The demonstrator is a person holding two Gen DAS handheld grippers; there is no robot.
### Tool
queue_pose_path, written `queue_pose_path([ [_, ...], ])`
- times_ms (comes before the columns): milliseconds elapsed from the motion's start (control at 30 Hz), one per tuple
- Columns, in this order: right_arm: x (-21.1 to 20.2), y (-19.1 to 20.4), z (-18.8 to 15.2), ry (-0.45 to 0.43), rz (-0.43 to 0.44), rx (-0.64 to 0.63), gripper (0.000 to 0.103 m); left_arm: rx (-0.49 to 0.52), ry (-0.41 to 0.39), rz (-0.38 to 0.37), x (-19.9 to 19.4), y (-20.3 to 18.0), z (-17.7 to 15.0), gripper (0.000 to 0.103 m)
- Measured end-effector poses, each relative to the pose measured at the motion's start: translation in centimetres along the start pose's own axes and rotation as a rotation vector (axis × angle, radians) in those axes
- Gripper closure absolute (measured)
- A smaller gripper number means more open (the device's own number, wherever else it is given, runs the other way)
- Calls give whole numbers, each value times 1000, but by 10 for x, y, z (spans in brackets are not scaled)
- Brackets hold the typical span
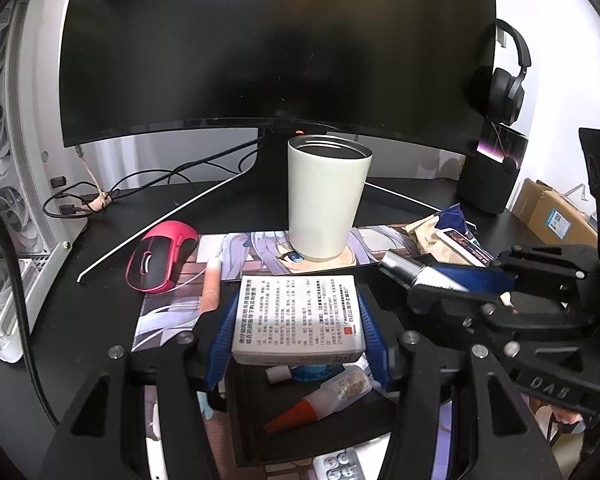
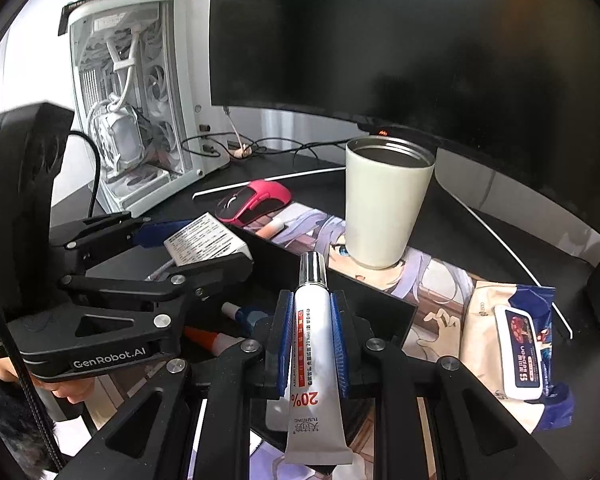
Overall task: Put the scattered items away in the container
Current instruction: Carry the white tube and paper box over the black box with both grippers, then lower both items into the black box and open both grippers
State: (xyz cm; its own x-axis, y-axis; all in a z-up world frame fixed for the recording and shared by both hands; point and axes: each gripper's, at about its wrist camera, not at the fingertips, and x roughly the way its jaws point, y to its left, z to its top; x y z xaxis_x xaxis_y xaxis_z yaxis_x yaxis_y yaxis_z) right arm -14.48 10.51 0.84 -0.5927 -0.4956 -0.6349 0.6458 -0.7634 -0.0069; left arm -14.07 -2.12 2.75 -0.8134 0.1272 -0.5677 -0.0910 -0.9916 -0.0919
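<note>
The left gripper [image 1: 298, 320] clamps a white printed box [image 1: 298, 312] between its blue pads, above the black tray [image 1: 236, 412]. The right gripper [image 2: 311, 334] pinches a white ointment tube [image 2: 314, 344], silver cap forward, over the tray's near wall. Inside the tray lie an orange-tipped glue bottle [image 1: 320, 400] and a small dropper bottle [image 1: 278, 373].

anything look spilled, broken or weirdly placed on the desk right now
Nothing looks spilled or broken. The only oddity is the clutter: a crumpled wet wipes pack lies loose on the desk mat, and the glue bottle lies on its side in the black tray. The white cup stands upright.
</note>
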Motion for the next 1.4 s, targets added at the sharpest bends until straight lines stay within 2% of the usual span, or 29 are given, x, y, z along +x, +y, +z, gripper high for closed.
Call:
queue_pose_path([
  [600, 14, -4, -4, 38, 5, -1, 86, 20, 39, -7, 10, -4, -5, 48],
  [867, 12, -8, -5, 23, 11, 29, 85, 17, 50, 1, 13, -2, -10, 47],
  [900, 11, -9, -5, 19, 10, 37, 82, 14, 50, -1, 13, -2, -10, 47],
  [967, 9, -11, -5, 18, 4, 52, 65, 12, 46, 4, 12, -1, -11, 46],
  [1000, 7, -12, -5, 15, 1, 59, 51, 8, 45, 1, 11, 0, -11, 42],
  [1067, 2, -14, -6, -3, 2, 68, 46, -7, 39, -31, 8, 1, -11, 33],
  [1100, -1, -15, -7, -8, 4, 70, 37, -16, 35, -41, 6, 2, -11, 30],
  [1133, -4, -16, -8, -15, 3, 75, 19, -24, 33, -50, 4, 2, -12, 28],
  [1200, -12, -19, -11, -42, 7, 89, 4, -37, 25, -73, -1, 1, -13, 18],
  [1267, -21, -21, -14, -69, 5, 98, 1, -38, 9, -71, -7, -2, -15, 11],
  [1300, -26, -23, -16, -79, 7, 107, 1, -34, 0, -57, -11, -4, -16, 3],
  [1400, -36, -28, -23, -97, 11, 139, 1, -33, -29, -38, -21, -5, -20, 0],
])
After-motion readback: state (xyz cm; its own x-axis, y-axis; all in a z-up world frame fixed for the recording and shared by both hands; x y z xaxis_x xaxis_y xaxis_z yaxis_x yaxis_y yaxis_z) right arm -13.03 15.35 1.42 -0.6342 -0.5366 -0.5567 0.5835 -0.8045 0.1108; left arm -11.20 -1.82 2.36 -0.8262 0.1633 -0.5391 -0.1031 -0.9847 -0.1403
